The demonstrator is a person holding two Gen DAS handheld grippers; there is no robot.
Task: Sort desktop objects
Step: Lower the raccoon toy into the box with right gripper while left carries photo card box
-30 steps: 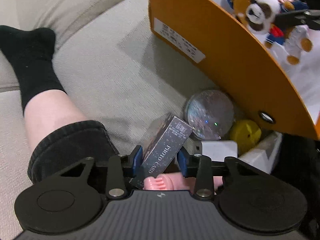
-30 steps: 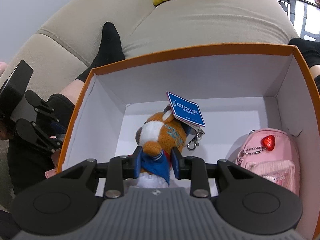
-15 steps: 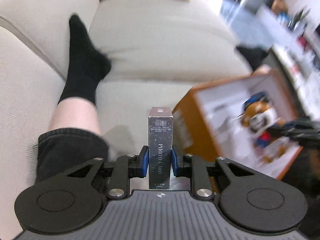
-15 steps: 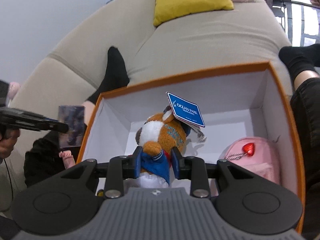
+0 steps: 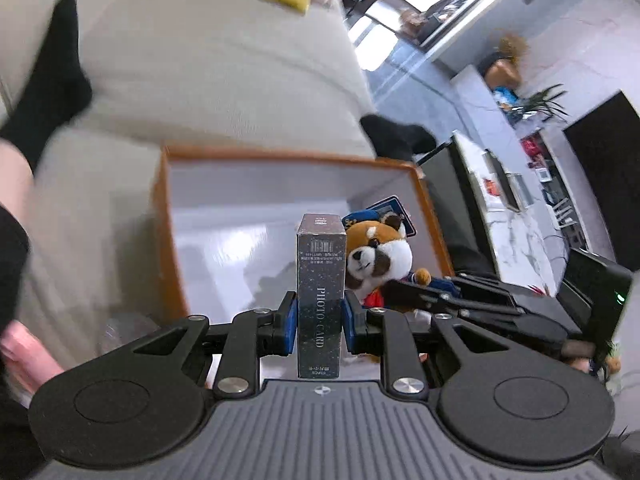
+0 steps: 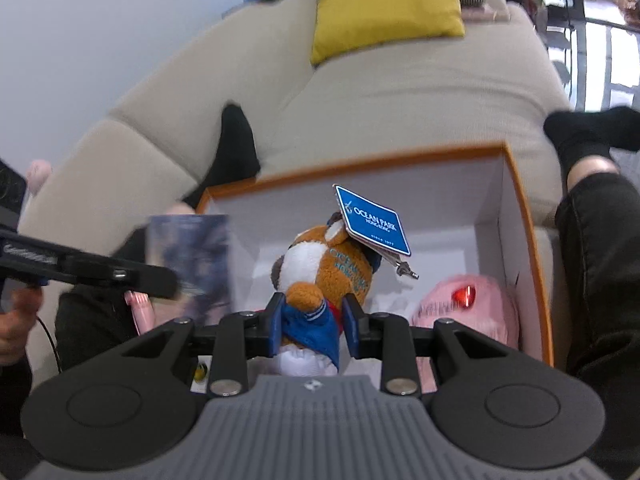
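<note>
My left gripper (image 5: 320, 318) is shut on a dark photo card box (image 5: 321, 280), held upright above the near left edge of the orange box (image 5: 168, 240). The card box also shows blurred in the right wrist view (image 6: 192, 256). My right gripper (image 6: 314, 320) is shut on a brown plush toy (image 6: 320, 264) with a blue tag (image 6: 372, 220), held over the orange box's (image 6: 536, 272) white inside. The plush (image 5: 380, 252) and the right gripper (image 5: 408, 288) also show in the left wrist view. A pink pouch (image 6: 472, 308) with a red heart lies in the box at right.
The orange box rests on a beige sofa (image 6: 400, 92) with a yellow cushion (image 6: 384, 4). Legs in black socks (image 6: 236, 148) lie on both sides of the box. A pink item (image 6: 140, 312) and a round clear object (image 5: 124, 332) lie left of the box.
My left gripper lifted the photo card box from beside the orange box and swung right, over its edge. My right gripper raised the plush a little, still holding it.
</note>
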